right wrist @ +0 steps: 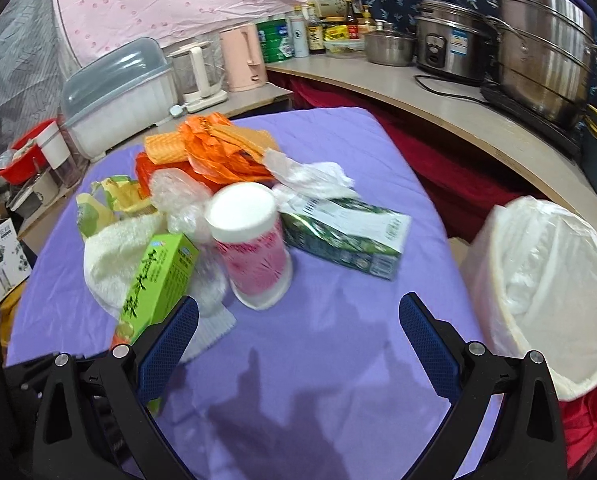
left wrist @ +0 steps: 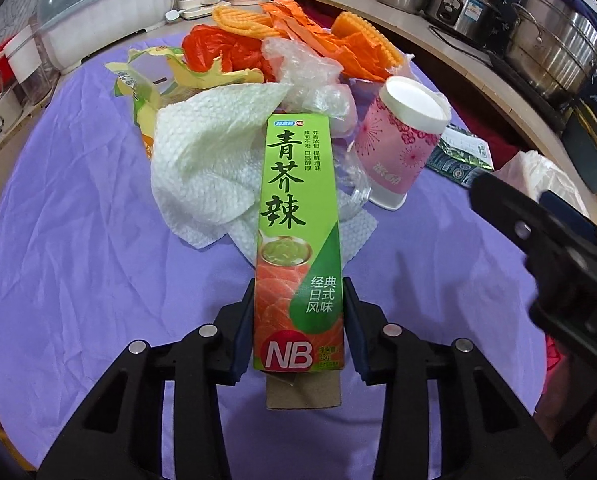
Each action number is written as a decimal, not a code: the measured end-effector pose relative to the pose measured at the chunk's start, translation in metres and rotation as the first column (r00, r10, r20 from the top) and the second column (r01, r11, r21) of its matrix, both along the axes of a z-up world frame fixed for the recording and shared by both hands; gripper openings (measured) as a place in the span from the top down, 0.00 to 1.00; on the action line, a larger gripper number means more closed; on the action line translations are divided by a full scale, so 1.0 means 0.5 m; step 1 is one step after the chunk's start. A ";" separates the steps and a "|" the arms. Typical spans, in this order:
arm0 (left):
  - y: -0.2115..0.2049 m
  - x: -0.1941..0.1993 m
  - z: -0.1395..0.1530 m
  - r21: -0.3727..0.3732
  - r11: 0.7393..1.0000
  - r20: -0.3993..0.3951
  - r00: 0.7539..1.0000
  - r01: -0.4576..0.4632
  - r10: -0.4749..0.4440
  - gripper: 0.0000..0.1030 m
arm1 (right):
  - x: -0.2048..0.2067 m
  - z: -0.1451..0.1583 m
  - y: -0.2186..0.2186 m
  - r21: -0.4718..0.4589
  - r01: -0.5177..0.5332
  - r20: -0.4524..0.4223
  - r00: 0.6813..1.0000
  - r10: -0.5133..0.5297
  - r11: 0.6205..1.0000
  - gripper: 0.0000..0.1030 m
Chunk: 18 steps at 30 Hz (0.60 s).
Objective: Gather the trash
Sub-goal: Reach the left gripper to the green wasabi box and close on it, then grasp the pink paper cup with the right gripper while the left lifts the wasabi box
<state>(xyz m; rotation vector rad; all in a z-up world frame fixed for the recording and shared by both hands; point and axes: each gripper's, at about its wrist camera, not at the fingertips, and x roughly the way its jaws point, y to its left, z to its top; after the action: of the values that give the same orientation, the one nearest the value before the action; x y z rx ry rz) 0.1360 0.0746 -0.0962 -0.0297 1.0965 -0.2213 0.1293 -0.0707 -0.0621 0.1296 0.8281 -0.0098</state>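
A pile of trash lies on the purple-covered table (left wrist: 78, 240). My left gripper (left wrist: 299, 292) is shut on a long green wasabi box (left wrist: 298, 208); its pads press both sides near the box's lower end. Behind the box lie a white paper towel (left wrist: 206, 168), clear plastic wrap (left wrist: 310, 76) and orange bags (left wrist: 338, 40). A pink paper cup (right wrist: 254, 248) stands upside down in front of my right gripper (right wrist: 298, 312), which is open and holds nothing. The wasabi box (right wrist: 158, 280) is just left of the right gripper's left finger. A green-and-white carton (right wrist: 346, 232) lies behind the cup.
A bin with a white liner (right wrist: 550, 292) stands at the table's right edge. A counter (right wrist: 438, 92) behind holds steel pots (right wrist: 546, 68), a rice cooker (right wrist: 450, 44) and bottles. A pink kettle (right wrist: 244, 58) and a lidded white box (right wrist: 118, 92) stand at the back left.
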 end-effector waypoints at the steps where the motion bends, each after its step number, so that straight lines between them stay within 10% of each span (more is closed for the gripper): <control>1: 0.006 0.002 0.001 -0.008 1.000 -0.005 1.000 -0.004 0.004 0.63 | 0.011 -0.001 0.006 0.010 -0.007 0.007 1.000 0.007 1.000 0.06; 12: 0.073 0.023 -0.013 -0.103 0.994 -0.059 0.998 -0.039 0.033 0.63 | 0.118 -0.043 0.043 0.036 -0.018 -0.003 1.000 0.018 0.999 0.17; 18: 0.079 0.016 -0.013 -0.120 0.992 -0.060 0.998 -0.031 0.024 0.63 | 0.140 -0.069 0.024 0.102 0.004 -0.046 0.999 0.001 0.995 0.48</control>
<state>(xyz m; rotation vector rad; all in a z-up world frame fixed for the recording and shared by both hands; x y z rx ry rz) 0.1443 0.1142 -0.1026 -0.1604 1.1388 -0.2629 0.1991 -0.0589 -0.0966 0.2271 0.8752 0.0279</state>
